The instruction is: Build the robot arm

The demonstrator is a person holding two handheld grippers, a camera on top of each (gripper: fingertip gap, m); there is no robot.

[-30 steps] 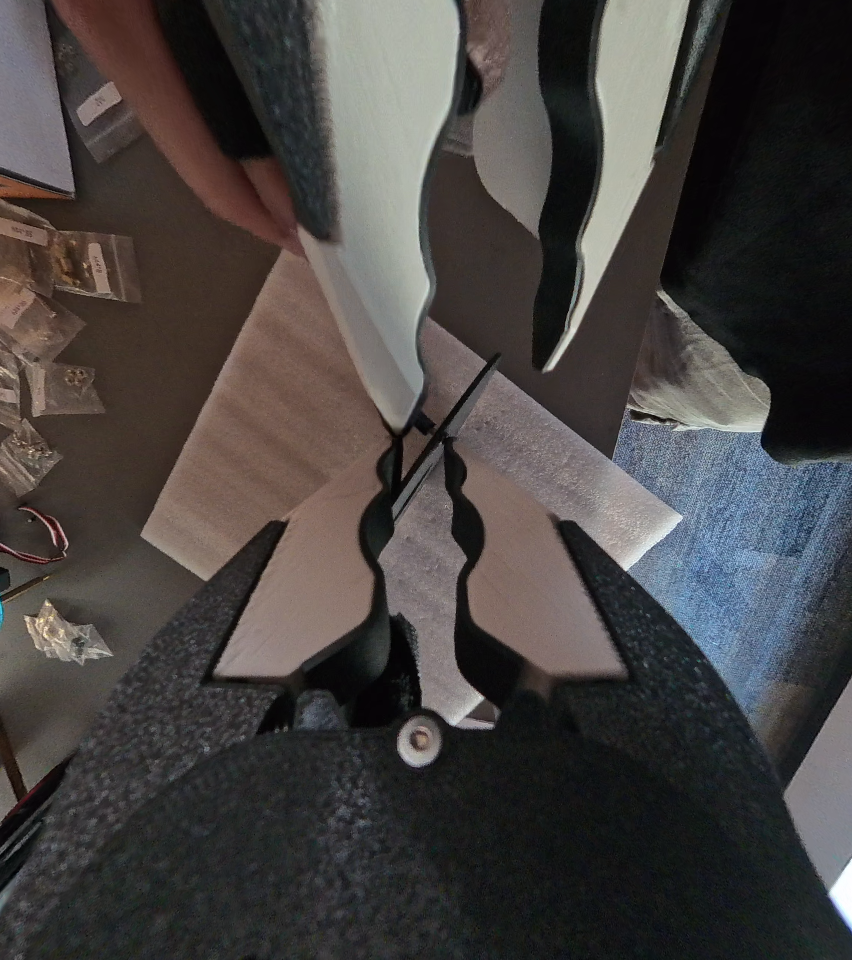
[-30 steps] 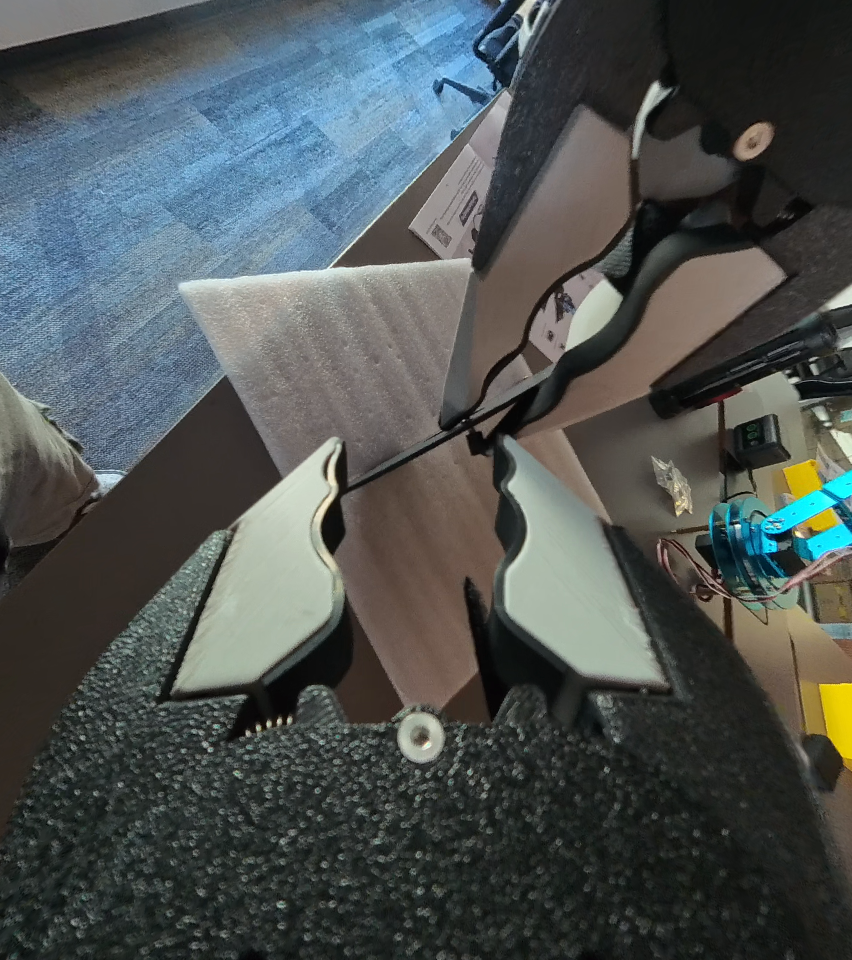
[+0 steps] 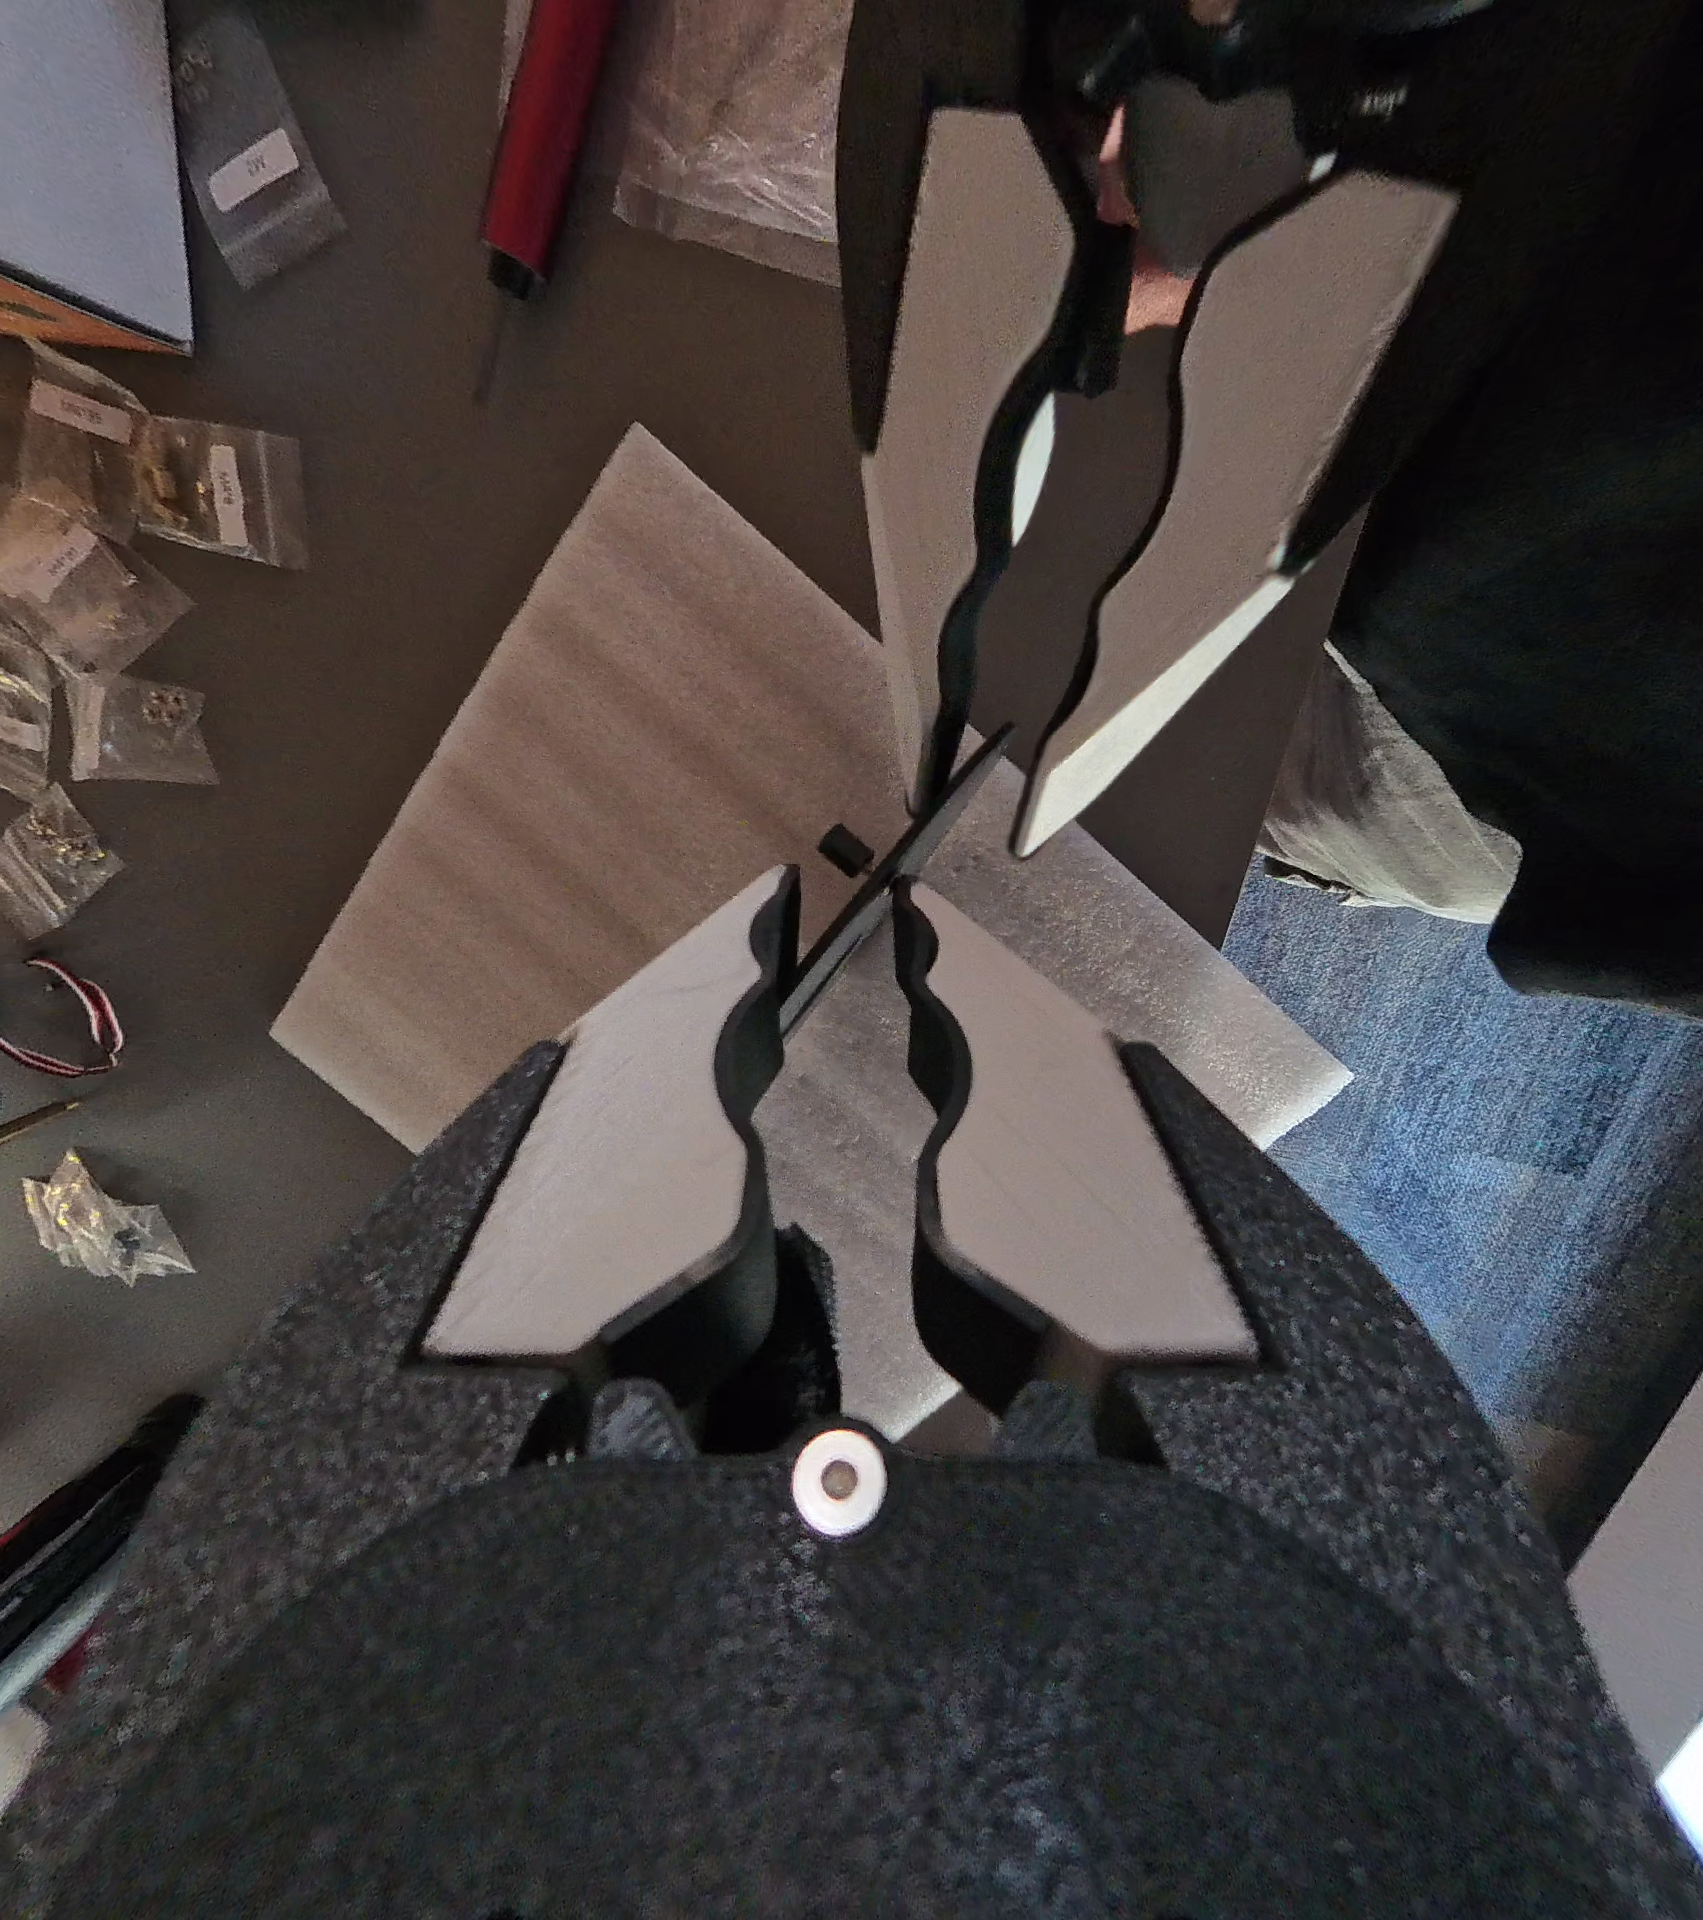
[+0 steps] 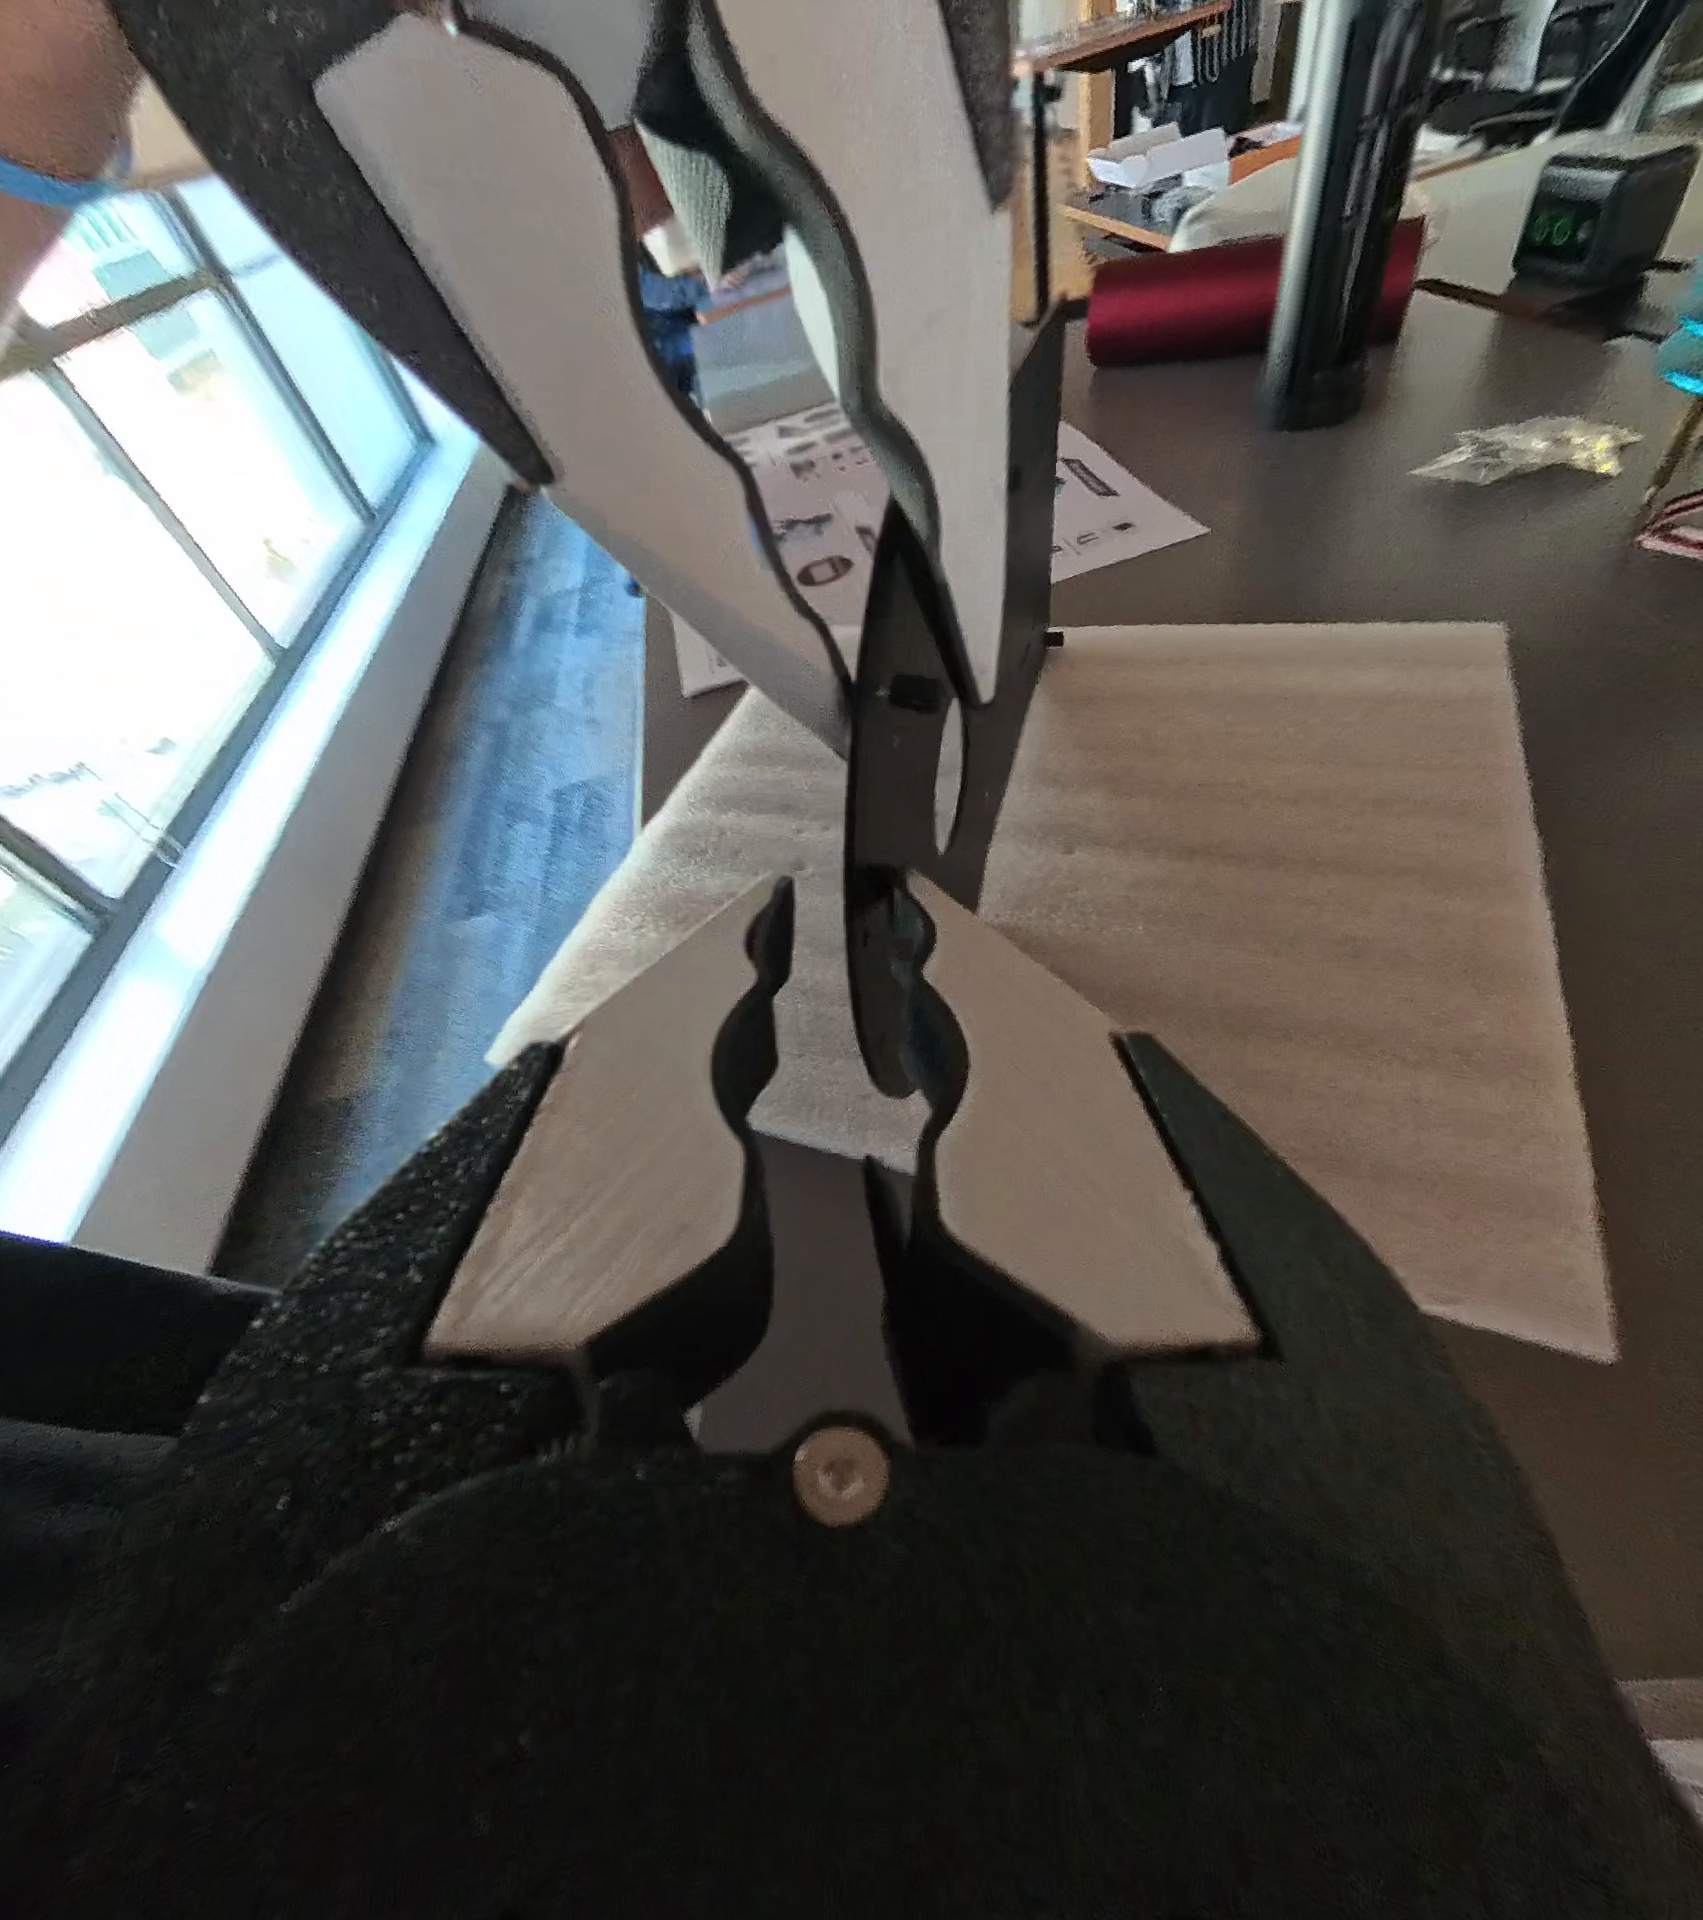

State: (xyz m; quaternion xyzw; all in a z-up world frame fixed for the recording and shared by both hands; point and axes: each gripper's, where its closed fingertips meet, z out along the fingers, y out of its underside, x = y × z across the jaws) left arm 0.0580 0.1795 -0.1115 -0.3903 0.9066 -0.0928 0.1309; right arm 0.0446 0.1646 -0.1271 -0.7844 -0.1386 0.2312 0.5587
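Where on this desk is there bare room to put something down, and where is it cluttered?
Free: the white foam sheet itself, bare right of the thin black part held above it, and the dark tabletop beyond its right edge. Crowded: the small hardware bags, and the far end around the red roll.

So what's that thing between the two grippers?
A thin black plate, reaching from left gripper to right gripper above the white foam sheet. Both wrist views show it.

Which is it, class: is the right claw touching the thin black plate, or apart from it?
Touching. The right wrist view shows the black plate lying against one finger of the right claw; the other finger stands clear.
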